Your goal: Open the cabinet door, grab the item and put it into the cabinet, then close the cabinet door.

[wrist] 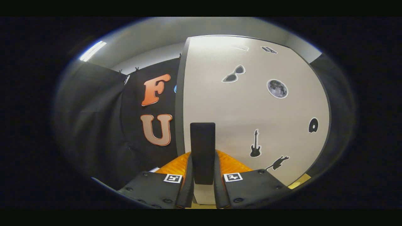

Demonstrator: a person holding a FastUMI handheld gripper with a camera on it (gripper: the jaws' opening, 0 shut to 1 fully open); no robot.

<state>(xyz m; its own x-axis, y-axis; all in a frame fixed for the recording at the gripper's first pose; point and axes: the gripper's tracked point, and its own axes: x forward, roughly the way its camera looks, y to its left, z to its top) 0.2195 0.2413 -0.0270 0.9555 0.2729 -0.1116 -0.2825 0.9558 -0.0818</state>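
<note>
Gripper view, hand-held gripper clamping upright handle

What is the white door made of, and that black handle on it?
The cabinet door looks like smooth painted or laminated board: flat, matte white, with stickers. The handle looks like matte black plastic or coated metal; I can't tell which. The gripper has both fingers closed on it.

handle's base hidden behind fingers
</note>
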